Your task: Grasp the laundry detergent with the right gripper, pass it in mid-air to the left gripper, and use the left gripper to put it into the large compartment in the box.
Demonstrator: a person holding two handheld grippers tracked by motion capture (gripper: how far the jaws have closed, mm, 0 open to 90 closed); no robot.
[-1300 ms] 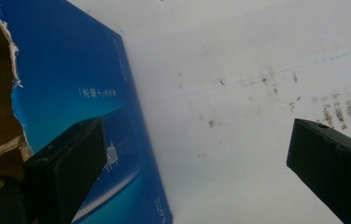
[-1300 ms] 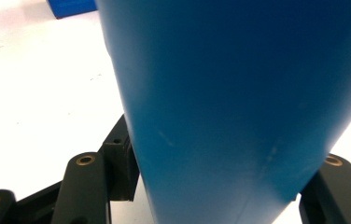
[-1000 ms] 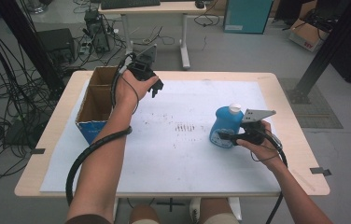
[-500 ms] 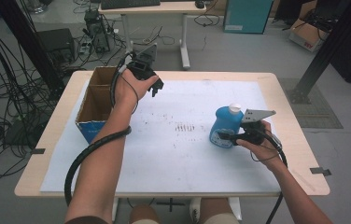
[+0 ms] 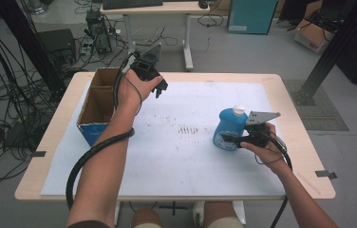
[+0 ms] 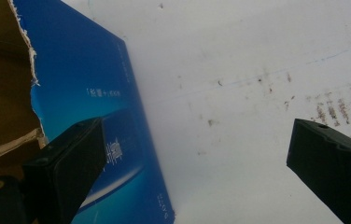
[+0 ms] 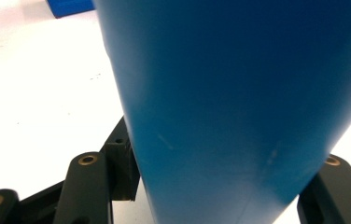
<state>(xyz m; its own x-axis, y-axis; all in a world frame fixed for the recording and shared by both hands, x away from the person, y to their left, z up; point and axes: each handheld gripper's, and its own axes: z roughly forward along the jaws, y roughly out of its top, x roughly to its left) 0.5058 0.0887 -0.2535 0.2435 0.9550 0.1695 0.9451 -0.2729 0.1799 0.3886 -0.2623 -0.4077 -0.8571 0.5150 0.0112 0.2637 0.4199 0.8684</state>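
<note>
**Right gripper clamped on blue bottle; left gripper raised beside carton**

The blue bottle point(image 5: 229, 129) stands upright on the white sheet point(image 5: 176, 156) covering the table point(image 5: 305, 156), right of centre. Its body is smooth, glossy plastic, rounded at the shoulders, with a white cap point(image 5: 239, 110) and a round label low on its front. The right gripper point(image 5: 233, 139) reaches in from the bottle's right side. In the right gripper view its black jaws sit against either flank of the bottle's wall point(image 7: 239, 107), pinching it; the wall there is plain and faintly scuffed. A grey three-cornered plate point(image 5: 262, 116) lies on top of this gripper.

The left gripper point(image 5: 160, 88) is held above the far-left part of the sheet, just beside the cardboard box point(image 5: 98, 107). In the left gripper view its two matte black, block-shaped jaws are spread wide with nothing between them. The box is an open rectangular carton: raw brown board inside, printed glossy blue outer wall point(image 6: 94, 107), and a ragged torn edge. The sheet is matte white, marked with dark speckled smudges point(image 5: 188, 129) near its centre.
</note>
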